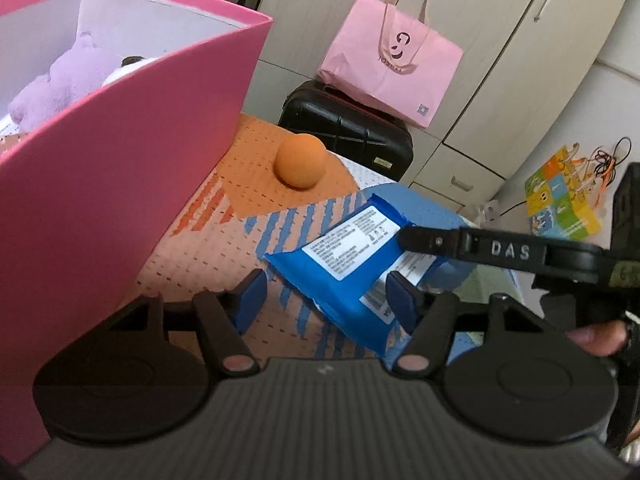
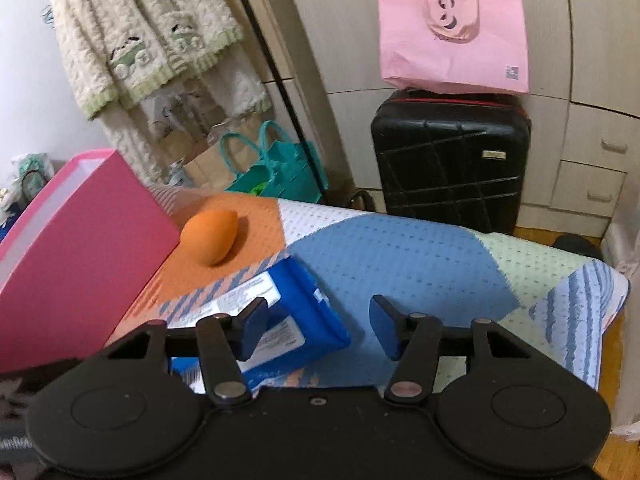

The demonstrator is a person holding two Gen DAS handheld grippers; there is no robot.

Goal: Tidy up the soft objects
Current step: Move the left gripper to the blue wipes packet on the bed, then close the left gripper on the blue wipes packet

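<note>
Pink box (image 1: 132, 184) is sitting left, orange ball (image 1: 300, 161) lying beside it; blue soft pack (image 1: 352, 264) is lying on the blanket (image 2: 400, 256), both grippers straddling it.

Left gripper (image 1: 326, 300) and right gripper (image 2: 316, 328) are standing part-open, gripping nothing; the slick pack is risking sliding or buckling under uneven, off-centre pinching.

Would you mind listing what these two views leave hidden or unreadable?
- Pink box contents: left wrist view, its front wall hides all but part of the purple plush.
- Blue packet label: print too small in both views.
- Blue packet's near end: right wrist view, covered by the right tongs.
- Pink bag handles: right wrist view, cut off by the top edge.
</note>
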